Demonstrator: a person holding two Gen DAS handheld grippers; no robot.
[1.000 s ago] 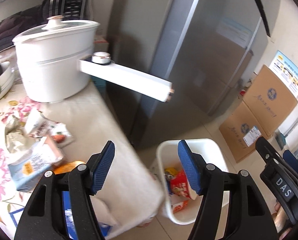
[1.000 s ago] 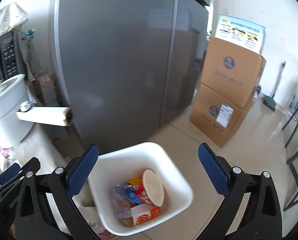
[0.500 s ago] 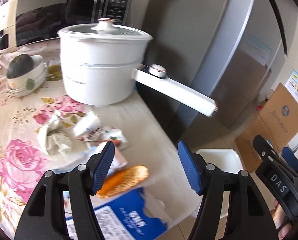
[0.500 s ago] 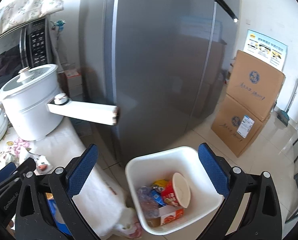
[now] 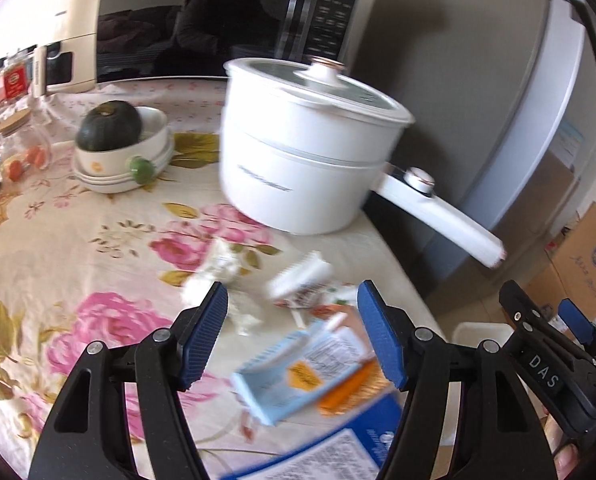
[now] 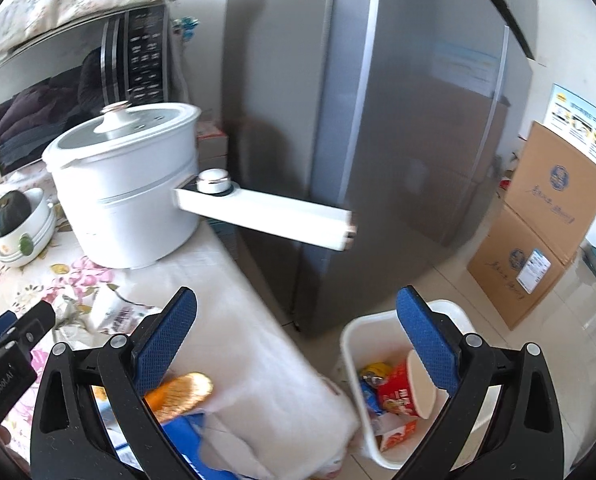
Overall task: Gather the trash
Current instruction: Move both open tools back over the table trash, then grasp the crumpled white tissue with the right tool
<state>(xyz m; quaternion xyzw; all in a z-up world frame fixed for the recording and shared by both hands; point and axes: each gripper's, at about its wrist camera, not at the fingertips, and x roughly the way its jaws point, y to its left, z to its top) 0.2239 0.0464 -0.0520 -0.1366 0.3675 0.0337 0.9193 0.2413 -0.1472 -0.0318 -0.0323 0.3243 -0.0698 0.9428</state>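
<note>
**Both grippers empty above the littered table**

The left gripper (image 5: 291, 334) hangs over the flowered tablecloth (image 5: 77, 240) with its blue pads set well apart and nothing between them. The right gripper (image 6: 295, 336) has its pads spread wider and also grips nothing; it looks past the table edge toward the floor. In the left view the right gripper's black body bears the white letters "DAS"; in the right view the left gripper's body (image 6: 5, 372) reads "GenRobot.AI".

The trash lies on the table just ahead of and under the left gripper: a crumpled white tissue (image 5: 217, 276) near its left pad, a small white wrapper (image 5: 302, 280) with dark print too blurred to read between the pads, a pale blue packet (image 5: 293, 376) with an orange label below them, an orange wrapper (image 5: 350, 392) beside its right pad, and a blue printed sheet (image 5: 338, 452) at the bottom. From the right view the orange wrapper (image 6: 177, 394) sits just beside the right gripper's left pad.

A white bin (image 6: 378, 328) stands on the floor beside the table, under the right gripper's right pad, holding a red cup (image 6: 410, 388) and other packets. A white pot (image 5: 302, 152) stands behind the litter
</note>
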